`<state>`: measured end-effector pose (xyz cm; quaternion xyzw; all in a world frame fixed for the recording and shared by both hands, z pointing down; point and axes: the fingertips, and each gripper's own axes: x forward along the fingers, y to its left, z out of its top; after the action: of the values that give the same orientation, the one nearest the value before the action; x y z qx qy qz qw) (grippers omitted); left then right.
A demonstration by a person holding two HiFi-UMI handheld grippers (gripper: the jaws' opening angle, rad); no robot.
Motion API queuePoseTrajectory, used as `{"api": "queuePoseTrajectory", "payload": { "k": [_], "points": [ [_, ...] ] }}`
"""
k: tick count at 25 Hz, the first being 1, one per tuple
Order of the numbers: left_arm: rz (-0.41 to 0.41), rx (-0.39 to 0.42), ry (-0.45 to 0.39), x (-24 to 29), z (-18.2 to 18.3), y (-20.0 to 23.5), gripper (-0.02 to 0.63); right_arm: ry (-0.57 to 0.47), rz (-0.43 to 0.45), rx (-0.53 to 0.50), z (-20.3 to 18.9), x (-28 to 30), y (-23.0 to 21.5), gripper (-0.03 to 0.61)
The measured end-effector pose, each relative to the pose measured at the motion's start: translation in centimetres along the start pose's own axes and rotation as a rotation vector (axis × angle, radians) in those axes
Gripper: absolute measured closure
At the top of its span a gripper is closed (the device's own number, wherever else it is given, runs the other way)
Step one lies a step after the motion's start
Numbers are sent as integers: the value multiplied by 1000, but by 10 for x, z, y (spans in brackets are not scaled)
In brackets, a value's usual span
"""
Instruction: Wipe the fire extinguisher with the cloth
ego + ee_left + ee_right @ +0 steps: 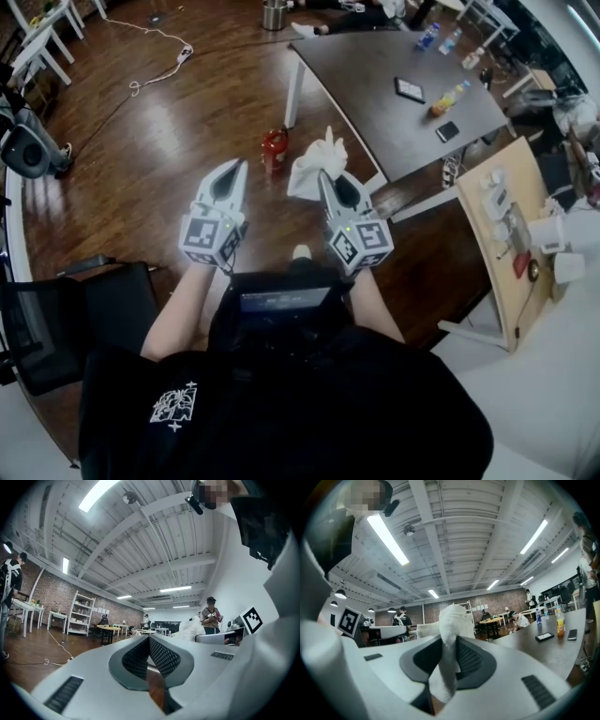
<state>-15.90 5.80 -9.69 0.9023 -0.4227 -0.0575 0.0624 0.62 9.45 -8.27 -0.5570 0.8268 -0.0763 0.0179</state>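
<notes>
Extinguisher on wooden floor beside table

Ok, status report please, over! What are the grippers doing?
Left gripper shut, empty. Right gripper shut on cloth. Fire extinguisher upright on floor by table leg, not yet wiped.

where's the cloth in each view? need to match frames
Head view: cloth at centre, in the right gripper, beside the table corner.
Left gripper view: white lump right of centre, likely the cloth.
Right gripper view: cloth at centre, pinched between the jaws.
Landmark: the dark table, also at right in the right gripper view; not made out in the left one.
</notes>
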Motion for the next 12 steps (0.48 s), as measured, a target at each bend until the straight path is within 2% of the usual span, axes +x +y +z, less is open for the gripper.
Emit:
{"api": "queuePoseTrajectory", "payload": {
  "k": [6, 12],
  "points": [
    [40, -5, 21, 31, -18, 17, 612, 17, 39, 6, -9, 33, -25, 480],
    [63, -38, 28, 85, -42, 20, 612, 33, 86, 14, -22, 76, -77, 480]
  ]
}}
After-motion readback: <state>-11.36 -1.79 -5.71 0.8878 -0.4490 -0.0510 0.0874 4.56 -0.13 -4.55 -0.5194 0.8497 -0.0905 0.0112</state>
